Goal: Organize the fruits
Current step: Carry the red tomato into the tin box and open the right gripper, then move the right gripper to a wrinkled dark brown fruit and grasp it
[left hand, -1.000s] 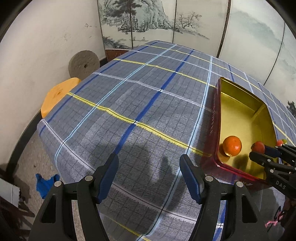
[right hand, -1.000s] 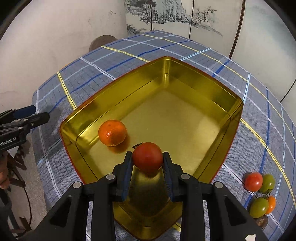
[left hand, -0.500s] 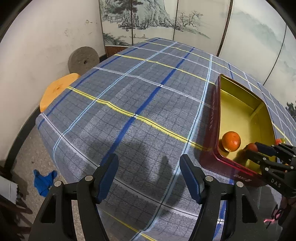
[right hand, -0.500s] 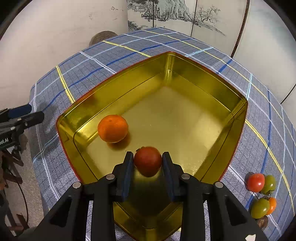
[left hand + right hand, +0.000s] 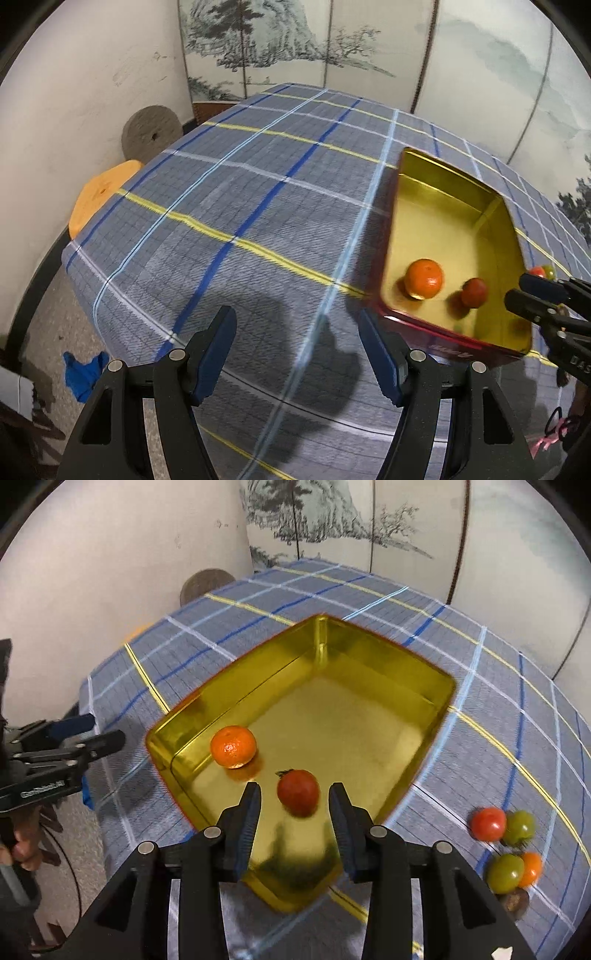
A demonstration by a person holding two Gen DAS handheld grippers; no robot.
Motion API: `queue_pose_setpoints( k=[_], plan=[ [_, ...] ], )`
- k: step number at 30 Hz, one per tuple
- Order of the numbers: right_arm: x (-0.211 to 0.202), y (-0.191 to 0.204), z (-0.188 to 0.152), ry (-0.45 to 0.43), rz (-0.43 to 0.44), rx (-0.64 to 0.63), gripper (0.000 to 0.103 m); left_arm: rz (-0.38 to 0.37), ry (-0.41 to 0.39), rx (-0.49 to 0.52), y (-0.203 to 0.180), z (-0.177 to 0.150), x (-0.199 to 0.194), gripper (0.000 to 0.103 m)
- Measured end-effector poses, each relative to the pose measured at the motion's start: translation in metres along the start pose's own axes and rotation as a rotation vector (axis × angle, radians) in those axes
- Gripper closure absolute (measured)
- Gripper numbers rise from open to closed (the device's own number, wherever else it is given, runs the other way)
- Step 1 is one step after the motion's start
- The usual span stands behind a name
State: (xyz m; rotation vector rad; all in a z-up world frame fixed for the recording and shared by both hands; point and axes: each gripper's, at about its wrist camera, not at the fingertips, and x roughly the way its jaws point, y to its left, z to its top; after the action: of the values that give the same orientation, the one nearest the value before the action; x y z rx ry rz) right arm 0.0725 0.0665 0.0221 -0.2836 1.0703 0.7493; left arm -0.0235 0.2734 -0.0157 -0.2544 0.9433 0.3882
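Gold tin tray [image 5: 384, 657], red outside, sat on the plaid cloth. Inside, near its front-left corner: a mandarin [image 5: 233, 746] & a red tomato [image 5: 298, 792], close but apart. Outside, to the tray's right, clustered: red tomato [image 5: 487, 823], 2 green tomatoes [image 5: 520, 827] [image 5: 505, 873], a small orange one [image 5: 532, 867].

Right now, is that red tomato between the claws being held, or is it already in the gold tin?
In the tin. The right gripper is open, its fingers clear of the red tomato, which lies inside the gold tin near the orange.
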Motion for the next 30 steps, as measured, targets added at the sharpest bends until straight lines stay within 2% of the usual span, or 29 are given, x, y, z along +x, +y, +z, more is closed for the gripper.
queue_pose_setpoints(
  k=[5,16,18,23,30],
  plan=[
    [-0.036,-0.023,-0.023,-0.043,-0.025,0.058,0.065,-0.045,0.0,0.052,-0.026,-0.004,-0.005,0.034],
    [-0.102,-0.106,-0.114,-0.04,-0.2,0.254,0.065,-0.16,0.005,0.172,-0.089,-0.018,-0.02,0.034],
    [-0.108,-0.116,-0.133,-0.029,-0.229,0.281,0.065,-0.178,0.009,0.191,-0.099,-0.021,-0.022,0.034],
    [-0.106,-0.128,-0.17,0.005,-0.233,0.347,0.065,-0.202,0.018,0.247,-0.124,-0.029,-0.025,0.034],
    [-0.093,-0.13,-0.187,0.022,-0.214,0.378,0.065,-0.238,0.025,0.32,-0.158,-0.039,-0.031,0.034]
  ],
)
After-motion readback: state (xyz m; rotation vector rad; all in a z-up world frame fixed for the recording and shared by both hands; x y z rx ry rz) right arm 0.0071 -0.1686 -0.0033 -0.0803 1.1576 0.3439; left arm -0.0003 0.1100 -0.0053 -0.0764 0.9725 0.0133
